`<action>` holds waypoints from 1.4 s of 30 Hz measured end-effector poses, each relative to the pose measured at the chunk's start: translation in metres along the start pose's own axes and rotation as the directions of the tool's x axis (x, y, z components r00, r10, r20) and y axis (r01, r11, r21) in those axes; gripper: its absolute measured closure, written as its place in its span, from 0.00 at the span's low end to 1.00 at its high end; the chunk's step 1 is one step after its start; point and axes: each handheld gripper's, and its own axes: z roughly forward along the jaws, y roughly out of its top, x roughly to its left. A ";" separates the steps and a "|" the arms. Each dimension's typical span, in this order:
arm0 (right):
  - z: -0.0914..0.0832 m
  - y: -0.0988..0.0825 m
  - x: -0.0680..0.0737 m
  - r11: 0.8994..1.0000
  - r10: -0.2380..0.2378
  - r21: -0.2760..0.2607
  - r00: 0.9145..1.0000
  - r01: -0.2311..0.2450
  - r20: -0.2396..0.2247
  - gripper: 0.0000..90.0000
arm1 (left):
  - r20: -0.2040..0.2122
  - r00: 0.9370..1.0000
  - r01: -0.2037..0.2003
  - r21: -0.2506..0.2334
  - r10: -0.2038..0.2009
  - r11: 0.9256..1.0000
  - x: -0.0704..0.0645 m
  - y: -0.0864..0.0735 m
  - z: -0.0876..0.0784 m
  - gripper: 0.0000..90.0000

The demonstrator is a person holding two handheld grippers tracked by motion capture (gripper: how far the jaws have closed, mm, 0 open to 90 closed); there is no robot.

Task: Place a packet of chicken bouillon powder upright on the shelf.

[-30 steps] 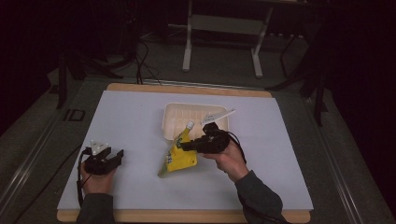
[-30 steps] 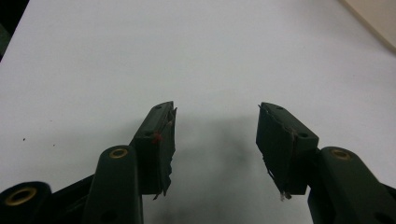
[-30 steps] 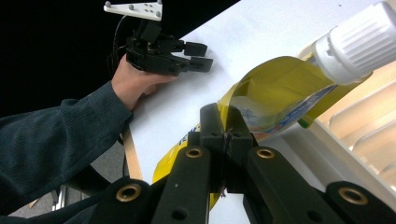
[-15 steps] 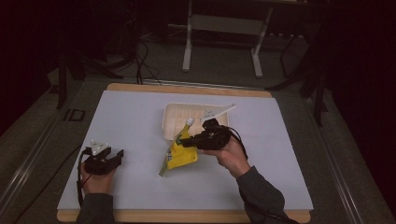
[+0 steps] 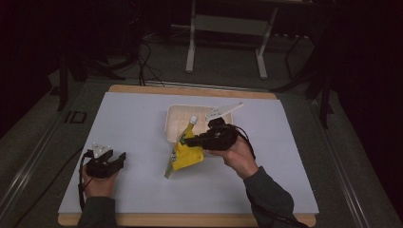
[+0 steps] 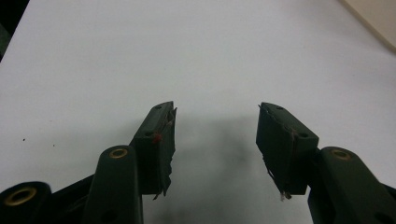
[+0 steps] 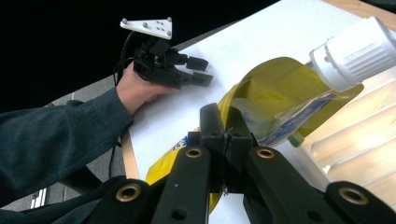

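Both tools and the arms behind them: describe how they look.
The left tool and right tool are black, each with two flat-faced jaws, brass-coloured rivets along the links and a pale three-cornered plate on top. The left tool's pads are frayed. Black cables trail from both. Both sleeves are dark grey-green knit.

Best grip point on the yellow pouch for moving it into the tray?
Probably the flat upper edge below the white cap, from the side. The pouch is thin there and the right gripper is shut on that edge, beside the tray.
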 end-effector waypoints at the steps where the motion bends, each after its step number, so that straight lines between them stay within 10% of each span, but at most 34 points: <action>1: -0.001 0.001 0.001 1.000 -0.004 -0.003 1.000 0.004 0.001 1.00 | 0.000 1.000 0.000 0.000 0.000 1.000 0.000 0.000 0.000 0.52; 42: -0.009 0.032 -0.016 1.000 -0.017 -0.003 0.986 0.018 0.163 1.00 | 0.002 1.000 -0.001 0.001 0.001 1.000 0.000 0.000 0.000 0.52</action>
